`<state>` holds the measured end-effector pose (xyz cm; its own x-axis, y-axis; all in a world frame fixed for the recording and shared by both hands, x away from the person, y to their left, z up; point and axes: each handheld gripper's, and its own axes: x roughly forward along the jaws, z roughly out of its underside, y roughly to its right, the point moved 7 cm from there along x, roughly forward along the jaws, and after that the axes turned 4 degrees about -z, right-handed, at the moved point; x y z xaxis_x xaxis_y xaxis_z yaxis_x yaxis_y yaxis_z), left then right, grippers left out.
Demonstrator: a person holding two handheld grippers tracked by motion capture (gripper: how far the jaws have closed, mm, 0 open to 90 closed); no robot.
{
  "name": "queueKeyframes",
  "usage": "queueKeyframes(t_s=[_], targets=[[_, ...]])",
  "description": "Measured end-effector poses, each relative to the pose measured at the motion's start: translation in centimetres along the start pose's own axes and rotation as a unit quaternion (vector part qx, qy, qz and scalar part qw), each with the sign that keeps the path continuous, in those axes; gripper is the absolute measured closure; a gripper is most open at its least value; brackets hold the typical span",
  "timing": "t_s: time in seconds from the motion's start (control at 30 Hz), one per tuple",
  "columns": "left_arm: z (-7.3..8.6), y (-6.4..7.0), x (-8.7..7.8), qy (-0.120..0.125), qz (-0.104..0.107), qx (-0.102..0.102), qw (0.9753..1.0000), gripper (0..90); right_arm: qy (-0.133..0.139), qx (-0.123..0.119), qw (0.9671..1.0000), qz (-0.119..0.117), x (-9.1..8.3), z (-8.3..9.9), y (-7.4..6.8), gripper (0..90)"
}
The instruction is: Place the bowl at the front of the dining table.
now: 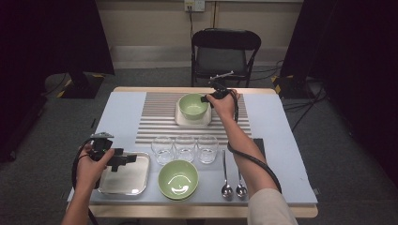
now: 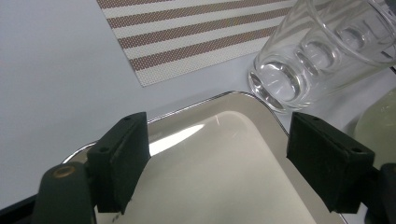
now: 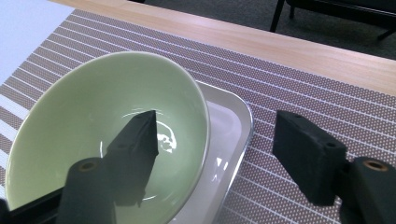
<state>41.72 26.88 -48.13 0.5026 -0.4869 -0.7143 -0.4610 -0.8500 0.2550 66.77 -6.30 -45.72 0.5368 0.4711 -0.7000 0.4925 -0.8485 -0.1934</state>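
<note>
A green bowl (image 1: 193, 105) (image 3: 84, 121) sits on a small tray (image 1: 180, 119) (image 3: 231, 154) at the far middle of the striped placemat (image 1: 155, 122). My right gripper (image 1: 206, 98) (image 3: 217, 130) is open and straddles the bowl's right rim, with one jaw inside the bowl and the other outside over the tray's edge. At the front left my left gripper (image 1: 129, 159) (image 2: 219, 140) hangs open just above an empty silver tray (image 1: 124, 180) (image 2: 224, 186), holding nothing.
Three clear glasses (image 1: 185, 148) stand in a row at the placemat's near edge, the nearest glass (image 2: 303, 60) just beyond the silver tray. A second green bowl (image 1: 178, 179) and two spoons (image 1: 226, 187) lie at the front. A black chair (image 1: 225, 51) stands behind the table.
</note>
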Motion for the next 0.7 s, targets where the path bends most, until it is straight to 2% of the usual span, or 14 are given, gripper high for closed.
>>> queueKeyframes(t_s=[0.2, 0.7], targets=[[-0.02, 0.00, 0.00, 0.001, -0.001, 0.000, 1.0000, 21.1, -0.003, -0.004, 1.0000, 0.004, -0.20, 0.00, 0.11, 24.5], [-0.05, 0.16, 0.01, -0.001, 0.001, 0.004, 1.0000, 21.1, -0.009, -0.017, 0.9998, -0.006, -0.90, 0.29, 0.00, 17.4]])
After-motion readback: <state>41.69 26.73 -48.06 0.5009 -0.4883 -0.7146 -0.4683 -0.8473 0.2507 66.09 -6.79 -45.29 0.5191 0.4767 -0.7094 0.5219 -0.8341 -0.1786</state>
